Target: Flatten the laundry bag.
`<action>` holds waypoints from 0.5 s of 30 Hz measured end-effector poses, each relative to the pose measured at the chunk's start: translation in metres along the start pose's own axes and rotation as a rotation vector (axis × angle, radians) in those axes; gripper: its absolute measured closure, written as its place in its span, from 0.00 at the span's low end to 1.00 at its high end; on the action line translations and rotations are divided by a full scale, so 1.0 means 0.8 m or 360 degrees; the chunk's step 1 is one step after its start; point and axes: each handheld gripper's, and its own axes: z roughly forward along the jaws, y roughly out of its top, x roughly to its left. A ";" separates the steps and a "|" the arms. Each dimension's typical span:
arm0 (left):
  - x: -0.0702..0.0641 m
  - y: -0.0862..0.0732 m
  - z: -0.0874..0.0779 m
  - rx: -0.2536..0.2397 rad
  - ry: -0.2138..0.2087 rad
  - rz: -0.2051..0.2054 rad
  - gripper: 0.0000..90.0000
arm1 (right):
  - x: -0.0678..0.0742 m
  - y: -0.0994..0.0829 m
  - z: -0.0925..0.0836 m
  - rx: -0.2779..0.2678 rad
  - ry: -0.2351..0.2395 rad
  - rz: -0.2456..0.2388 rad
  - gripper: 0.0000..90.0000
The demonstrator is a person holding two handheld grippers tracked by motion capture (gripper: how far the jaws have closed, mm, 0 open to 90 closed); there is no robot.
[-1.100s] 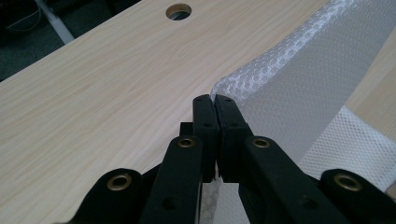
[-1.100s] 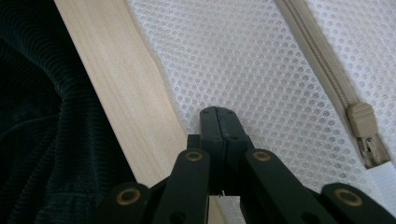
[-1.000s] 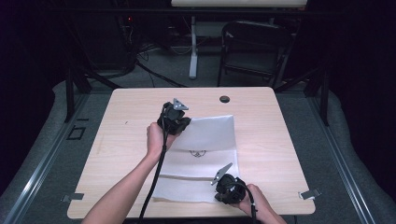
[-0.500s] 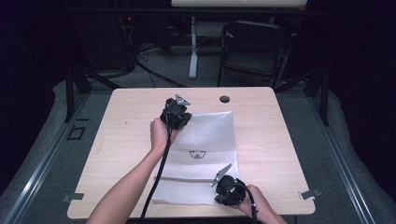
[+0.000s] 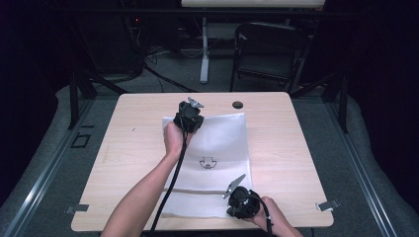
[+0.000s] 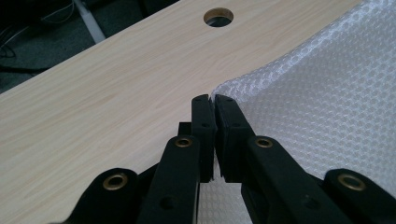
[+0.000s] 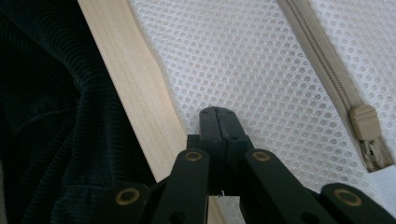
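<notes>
Our left gripper (image 5: 189,116) pinches the far left corner of the white mesh bag (image 5: 217,148), lifting it off the table (image 5: 138,148); our right gripper (image 5: 240,200) clamps the bag's near edge beside its zipper (image 7: 359,121).

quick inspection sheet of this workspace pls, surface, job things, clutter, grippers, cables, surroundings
surface: light wood table with a round hole near its far edge.
job's things: white mesh bag lying on the table, far left corner lifted; small printed mark at its middle; beige zipper across its near part, pull at the end.
clutter: nothing seen.
grippers: left gripper shut on the bag's far left corner; right gripper shut on the bag's near edge.
cables: a black cable trails from the left gripper along the forearm; more cables on the floor behind.
surroundings: dark room, folding chair and a white stand beyond the table, grey floor mat.
</notes>
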 end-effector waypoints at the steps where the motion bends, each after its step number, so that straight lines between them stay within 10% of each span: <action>1: 0.000 0.000 0.002 0.0000 -0.0002 -0.0010 0.96 | 0.000 0.000 0.000 -0.0006 0.0001 0.0003 1.00; 15: 0.010 -0.001 0.014 -0.0036 -0.0054 -0.0091 0.77 | 0.000 -0.001 0.000 -0.0004 -0.0013 -0.0012 1.00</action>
